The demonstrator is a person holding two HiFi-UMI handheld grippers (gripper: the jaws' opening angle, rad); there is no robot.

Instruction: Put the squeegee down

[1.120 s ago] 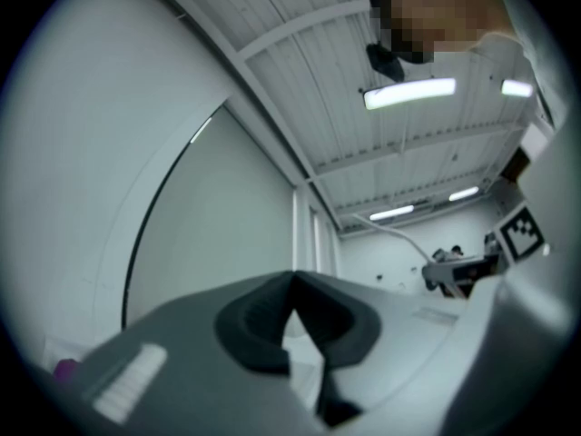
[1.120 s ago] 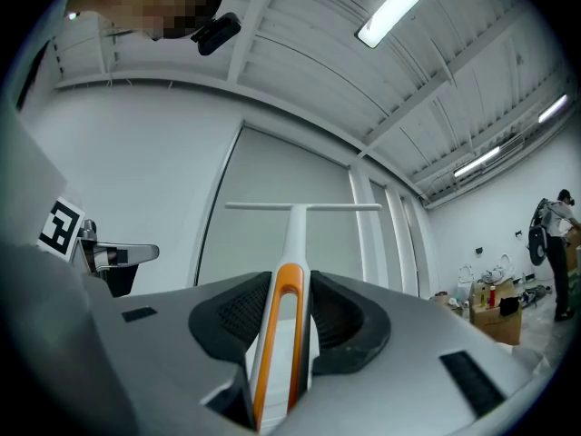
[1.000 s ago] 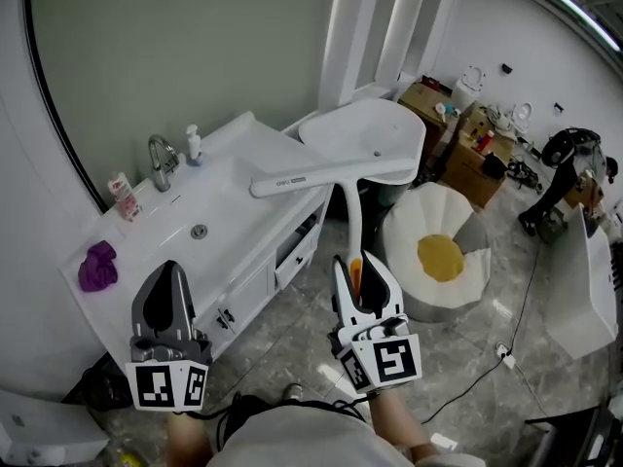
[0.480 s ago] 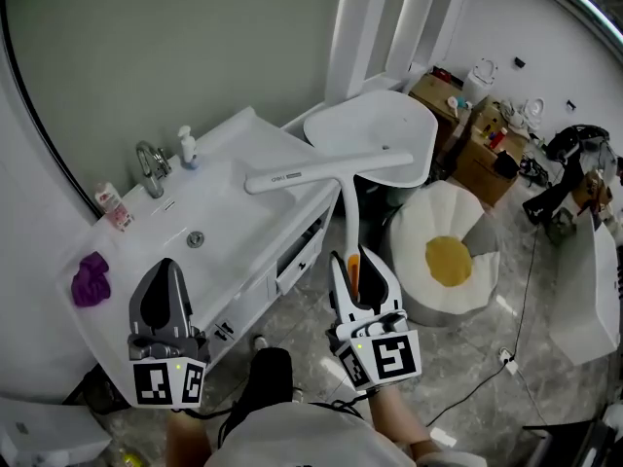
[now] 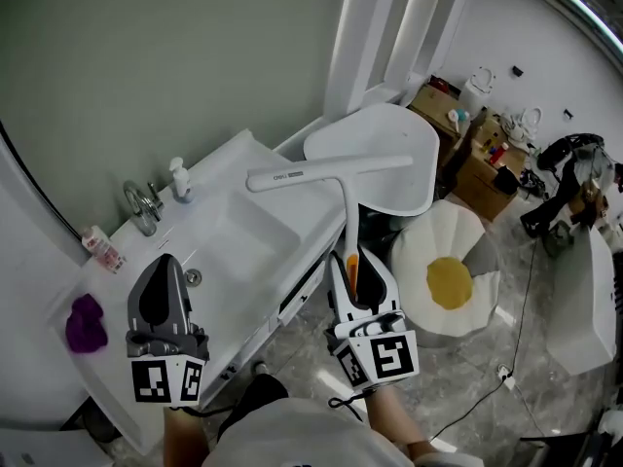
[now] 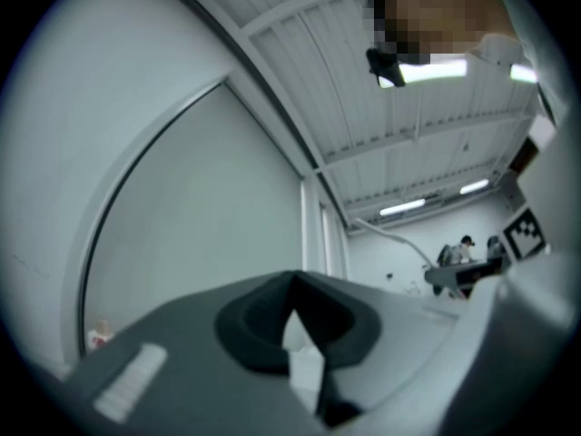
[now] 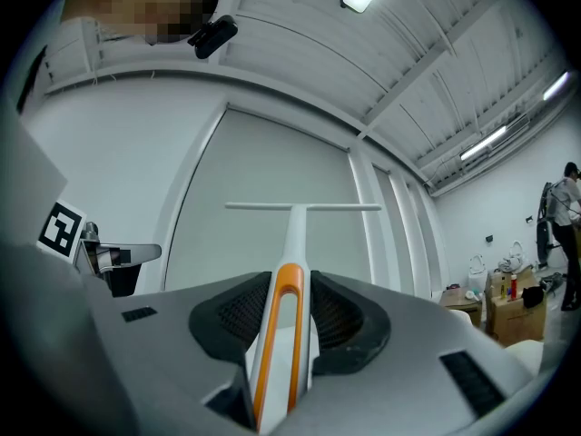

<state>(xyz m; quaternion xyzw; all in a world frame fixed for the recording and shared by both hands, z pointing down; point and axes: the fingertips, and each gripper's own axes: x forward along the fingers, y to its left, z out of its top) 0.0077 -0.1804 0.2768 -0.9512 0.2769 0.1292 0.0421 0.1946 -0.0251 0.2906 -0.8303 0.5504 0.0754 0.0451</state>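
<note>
One long white table [image 5: 219, 178] with a sunken basin runs slantwise across the head view. Off the table's right end, on the floor, lies a round white cushion [image 5: 450, 275] with a yellow centre. The squeegee [image 5: 341, 175], white with an orange handle end, is up in the air. Its crossbar hangs over the table's right end, and its stem leads back to the right gripper [image 5: 357, 266], whose jaws are clamped on the orange part. The left gripper [image 5: 164, 278] hovers over the table's front edge, jaws closed together on nothing. At the table's left end lies a purple cloth [image 5: 85, 324]. At its back edge stands a small soap bottle [image 5: 179, 181] beside the faucet [image 5: 136, 207].
</note>
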